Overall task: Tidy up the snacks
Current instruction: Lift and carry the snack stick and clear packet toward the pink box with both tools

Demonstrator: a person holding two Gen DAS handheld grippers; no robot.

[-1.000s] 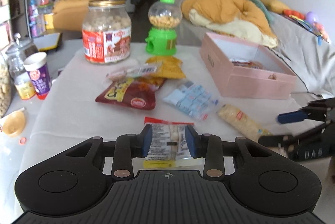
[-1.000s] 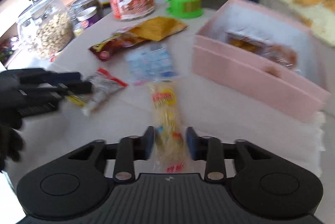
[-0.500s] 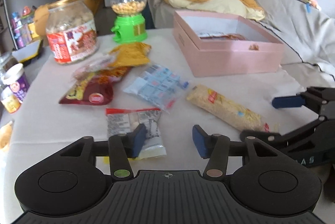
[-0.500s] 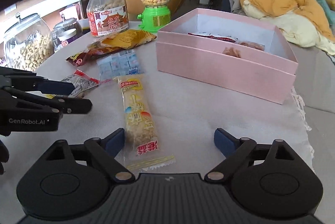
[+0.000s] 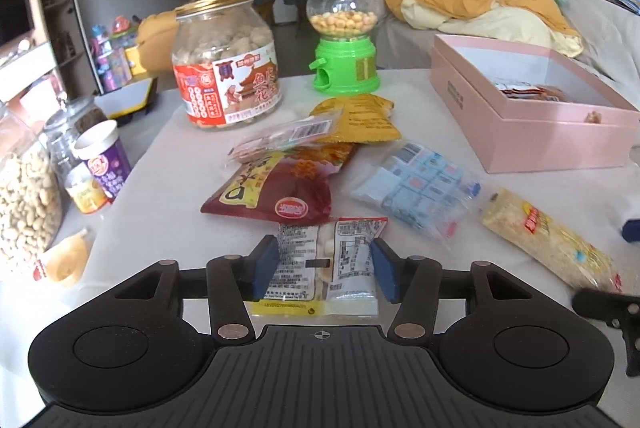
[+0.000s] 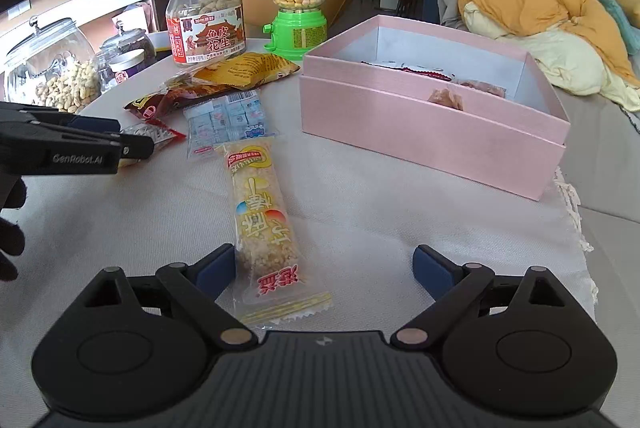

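Note:
My left gripper [image 5: 324, 270] is open, its blue pads on either side of a clear white packet with a red top edge [image 5: 328, 264] that lies on the table. My right gripper [image 6: 324, 268] is wide open; a long yellow rice-bar packet [image 6: 264, 224] lies just inside its left finger. A pink box [image 6: 432, 132] holds a few snacks at the right. A dark red bag [image 5: 280, 188], an orange bag [image 5: 360, 120] and a pale blue packet [image 5: 416, 184] lie mid-table. The rice bar also shows in the left wrist view [image 5: 548, 240].
A peanut jar with a red label [image 5: 228, 76] and a green candy dispenser [image 5: 344, 36] stand at the back. Glass jars [image 6: 52, 72] and a purple cup [image 5: 104, 164] stand at the left edge. A sofa with orange bedding [image 6: 552, 12] lies beyond the box.
Both grippers have let go of their packets. The left gripper then swung back so that the white packet lies between its open pads again. The right gripper stays wide open by the rice bar.

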